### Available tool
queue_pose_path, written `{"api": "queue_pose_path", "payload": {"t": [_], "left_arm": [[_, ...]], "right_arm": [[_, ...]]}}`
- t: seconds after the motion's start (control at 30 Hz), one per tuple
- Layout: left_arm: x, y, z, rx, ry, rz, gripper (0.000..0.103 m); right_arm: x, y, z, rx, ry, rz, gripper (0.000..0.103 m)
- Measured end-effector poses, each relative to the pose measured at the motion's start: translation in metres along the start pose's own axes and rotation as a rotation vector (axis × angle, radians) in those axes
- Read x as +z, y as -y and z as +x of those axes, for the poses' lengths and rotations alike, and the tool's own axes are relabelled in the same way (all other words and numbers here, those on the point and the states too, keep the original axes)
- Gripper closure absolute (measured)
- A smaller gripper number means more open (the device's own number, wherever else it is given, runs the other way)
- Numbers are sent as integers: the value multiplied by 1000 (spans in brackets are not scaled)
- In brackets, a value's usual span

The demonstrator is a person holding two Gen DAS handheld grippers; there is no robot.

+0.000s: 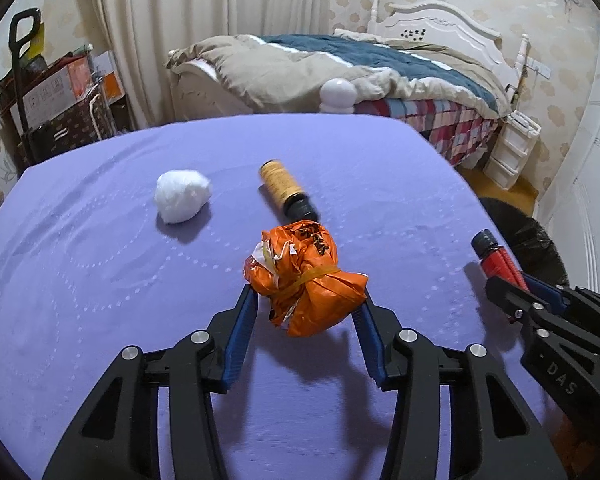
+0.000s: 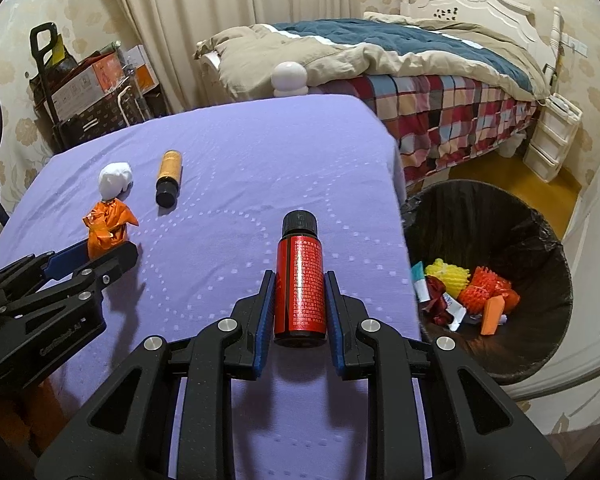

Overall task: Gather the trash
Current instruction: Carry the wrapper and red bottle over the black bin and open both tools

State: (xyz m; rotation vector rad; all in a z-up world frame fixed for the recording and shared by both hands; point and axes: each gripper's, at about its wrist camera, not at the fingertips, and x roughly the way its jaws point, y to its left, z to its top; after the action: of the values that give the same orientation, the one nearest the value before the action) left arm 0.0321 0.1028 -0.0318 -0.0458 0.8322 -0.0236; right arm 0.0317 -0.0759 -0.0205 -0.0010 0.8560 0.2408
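On the purple table [image 1: 99, 280], from left to right: a white paper wad [image 1: 181, 196] at far left, an orange bottle [image 1: 285, 190] lying on its side beside it, an orange wrapper [image 1: 306, 280] near centre, and a red bottle [image 2: 300, 284] at right. A lined bin [image 2: 540, 216] stands off the table's right edge, already holding scraps.

The left gripper [image 1: 306, 300] straddles the wrapper; both pads appear to touch its sides, so it is grasping the wrapper. The wrapper is crumpled foil or plastic tied with a band: probably light, soft and compressible. Grip across the banded waist, where it is firmest; loose flaps would likely slip.

The right gripper [image 2: 300, 280] is clenched on the red bottle at mid-body, cap pointing away. The bottle looks rigid and smooth, possibly glass, so it could slide; hold the labelled barrel.

The wad is likely very light and yields. The orange bottle can roll.
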Motion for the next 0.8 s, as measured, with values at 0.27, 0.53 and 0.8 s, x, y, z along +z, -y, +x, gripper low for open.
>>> {"api": "queue_pose_path", "payload": {"t": [0.27,0.53,0.8], "left_arm": [[10,42,-3,-60,28,74,55],[22,100,4,-133,48,156,55],[36,155,24,-181,51,220,55]], "right_arm": [[6,34,-17,-53,41,59,80],[11,94,-29,-151,74,154,80],[8,145,-25,-226,68,228,80]]}}
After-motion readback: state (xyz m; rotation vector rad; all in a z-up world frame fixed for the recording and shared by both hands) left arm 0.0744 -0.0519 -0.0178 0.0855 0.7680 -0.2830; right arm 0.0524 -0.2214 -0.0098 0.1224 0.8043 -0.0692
